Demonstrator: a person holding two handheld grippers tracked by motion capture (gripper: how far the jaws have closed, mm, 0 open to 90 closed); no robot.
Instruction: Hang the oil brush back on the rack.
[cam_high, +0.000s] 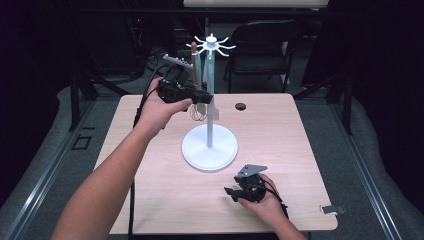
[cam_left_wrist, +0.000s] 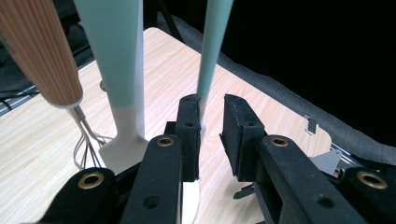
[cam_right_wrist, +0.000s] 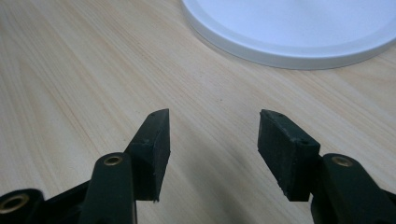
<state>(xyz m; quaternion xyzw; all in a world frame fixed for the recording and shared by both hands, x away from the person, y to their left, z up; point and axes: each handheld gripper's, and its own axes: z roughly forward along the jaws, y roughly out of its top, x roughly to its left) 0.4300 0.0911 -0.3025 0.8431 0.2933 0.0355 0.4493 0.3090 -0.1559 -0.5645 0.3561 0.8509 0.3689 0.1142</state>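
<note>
Nearest me, low in the high view, my right gripper (cam_high: 235, 192) rests idle on the desk (cam_high: 280, 145), fingers apart over bare wood, just clear of the white stand (cam_high: 209, 148) base. Farther up, left of centre, my left gripper (cam_high: 204, 97) sits by the stand's pole, fingers slightly apart around the mint utensil handle (cam_left_wrist: 212, 51) without pressing it, I judge because it hangs from the hooks. Beside it hang a mint spatula (cam_left_wrist: 119, 70) and a wooden-handled whisk (cam_left_wrist: 44, 56).
</note>
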